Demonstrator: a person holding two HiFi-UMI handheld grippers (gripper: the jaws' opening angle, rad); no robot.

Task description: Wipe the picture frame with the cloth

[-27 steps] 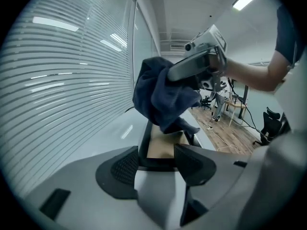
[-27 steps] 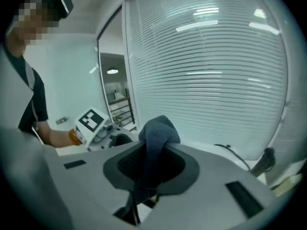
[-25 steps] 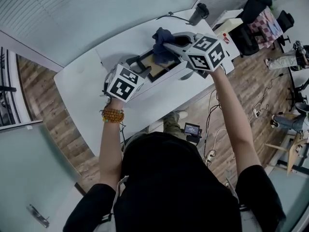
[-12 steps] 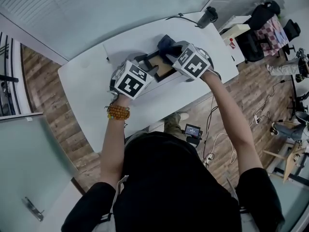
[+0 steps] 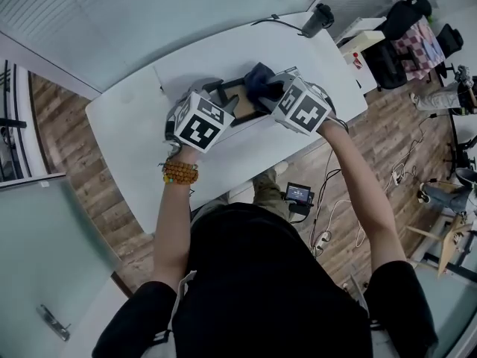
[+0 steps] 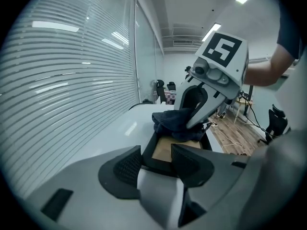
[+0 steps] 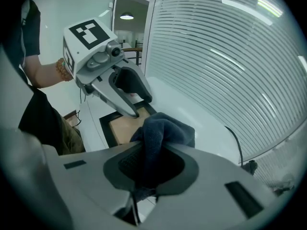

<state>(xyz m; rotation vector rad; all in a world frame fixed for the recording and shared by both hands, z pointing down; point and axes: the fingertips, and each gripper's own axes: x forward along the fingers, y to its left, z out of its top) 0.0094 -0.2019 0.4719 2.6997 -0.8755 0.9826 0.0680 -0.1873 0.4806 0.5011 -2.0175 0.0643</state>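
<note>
1. From my remote station, the left gripper (image 6: 156, 161) sits toward the left end of the white table (image 5: 130, 129). A bead bracelet (image 5: 179, 174) shows on the wrist behind it.
2. Its jaws have just been closing and now stand partly apart. The near end of the picture frame (image 6: 173, 149) is between them, and the pads appear to press on its black border.
3. The picture frame, a black border around a tan panel, lies around the middle of the table between the two long edges. It runs lengthwise from my left gripper toward my right one.
4. The cloth (image 6: 173, 121), dark blue and bunched, rests on the far end of the picture frame. It covers part of the tan panel and the border there.
5. The right gripper (image 7: 152, 164) comes in steeply from the right end of the table. Its jaws are clamped on the cloth, which fills the gap between the pads and bulges out ahead of them onto the picture frame.
6. The two grippers face each other across the picture frame, close together but not touching.
7. At the far right corner of the table stands a dark cylinder-shaped object (image 5: 319, 17), well apart from the picture frame. A black cable (image 5: 268, 22) trails along the far edge beside it.
</note>
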